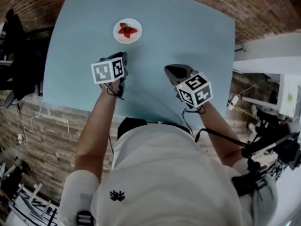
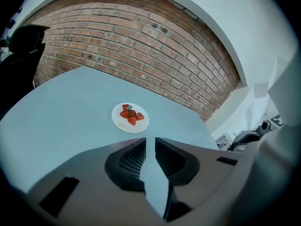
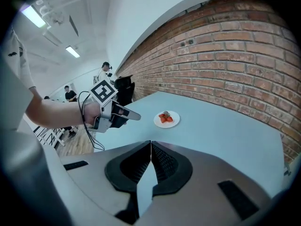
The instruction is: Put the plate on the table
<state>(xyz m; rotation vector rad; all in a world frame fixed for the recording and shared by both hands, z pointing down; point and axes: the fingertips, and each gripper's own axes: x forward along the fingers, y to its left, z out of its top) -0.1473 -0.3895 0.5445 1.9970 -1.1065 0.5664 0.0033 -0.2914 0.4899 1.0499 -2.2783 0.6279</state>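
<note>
We saw plate (image 1: 127,31) with strawberries (image 2: 131,115) sitting flat on blue table (image 1: 188,41), toward far edge, well apart from both grippers. We held left gripper (image 2: 150,144) above table, pointed at plate, fingers narrow gap apart, nothing between. Right gripper (image 3: 150,146) hovered beside it, fingers together, empty. Brick wall (image 2: 141,36) stood behind table.

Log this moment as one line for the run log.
plate with strawberries: on table | left gripper: jaws slightly apart, empty | right gripper: shut, empty | both clear of plate
</note>
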